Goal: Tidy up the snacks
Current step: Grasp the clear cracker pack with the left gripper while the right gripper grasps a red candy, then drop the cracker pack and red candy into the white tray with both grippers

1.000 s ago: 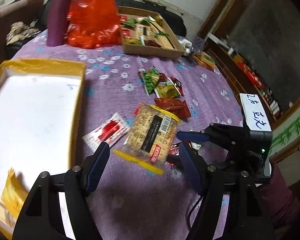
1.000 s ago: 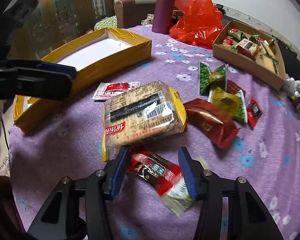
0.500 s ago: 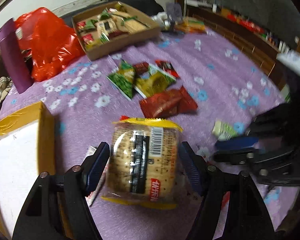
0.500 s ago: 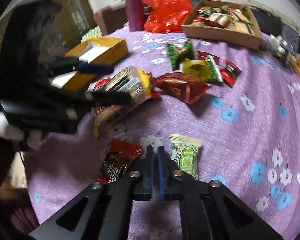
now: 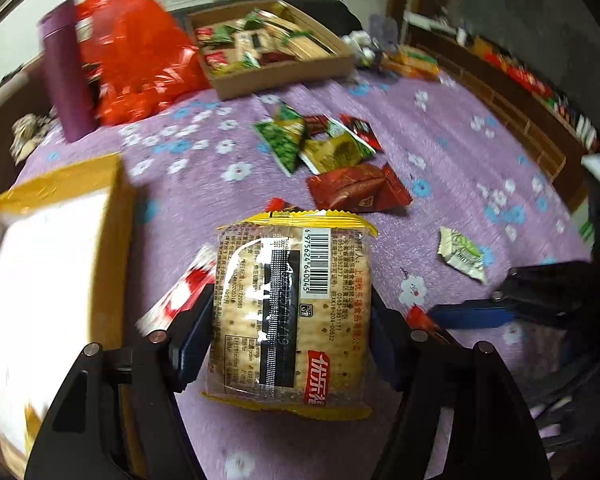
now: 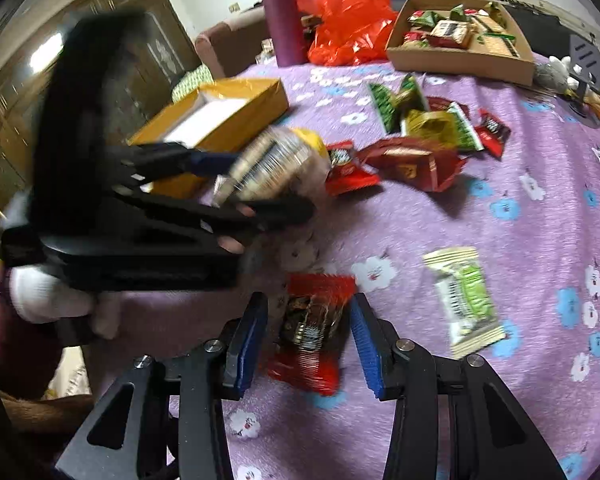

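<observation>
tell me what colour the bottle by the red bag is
Purple bottle; clearest in the right wrist view.

Glossy wrappers on a matt flowered cloth

The cracker pack (image 5: 290,316) wears clear, shiny plastic film with a yellow crimped edge; the red snack packet (image 6: 310,336) and green-and-white sweet (image 6: 462,300) are glossy foil-like wrap. The purple tablecloth (image 5: 452,152) looks like soft, matt woven fabric. The brown tray (image 6: 460,58) is plain dull cardboard, the yellow box (image 6: 236,100) cardboard under shiny tape. Gripper frames are matt black plastic with bright metal pins, the pads (image 6: 364,344) ribbed blue rubber
</observation>
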